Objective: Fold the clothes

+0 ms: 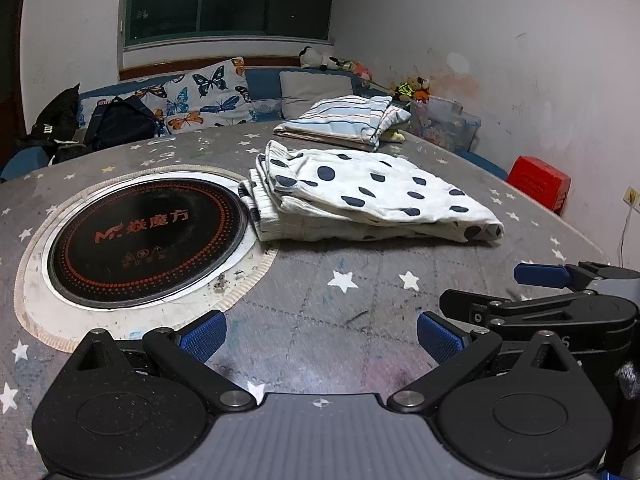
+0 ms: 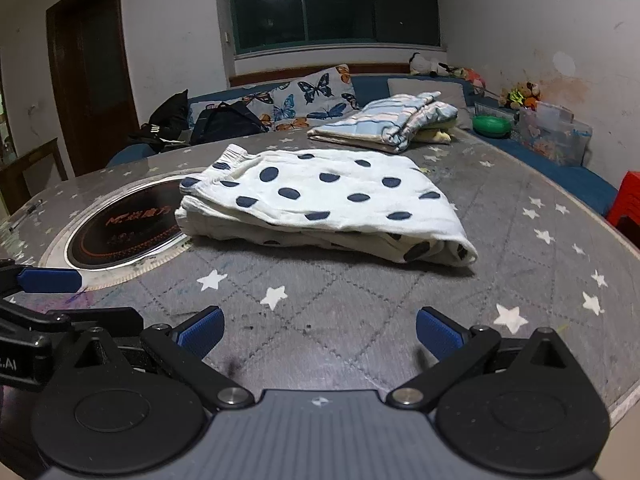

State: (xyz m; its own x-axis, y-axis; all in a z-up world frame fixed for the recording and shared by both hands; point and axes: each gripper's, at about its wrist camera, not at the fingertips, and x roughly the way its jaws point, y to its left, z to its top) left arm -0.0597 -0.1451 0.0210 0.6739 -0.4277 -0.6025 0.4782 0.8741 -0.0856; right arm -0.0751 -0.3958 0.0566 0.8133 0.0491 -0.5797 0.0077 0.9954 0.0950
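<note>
While your left claw (image 1: 322,338) and right claw (image 2: 320,336) hover low over the desk (image 2: 352,320), both are spread wide with nothing between their blue pads. The polka-dot garment (image 2: 328,200) lies folded on the desk, its waistband end touching the rim of the round cooktop (image 1: 144,240) and the rest stretching away from it to the right. Behind the polka-dot garment, farther from you, a striped folded pile (image 1: 340,122) rests near the desk's far edge. From the left wrist view, your right claw sits just to the right of the polka-dot garment's near corner, well short of it. Neither claw touches the cloth.
</note>
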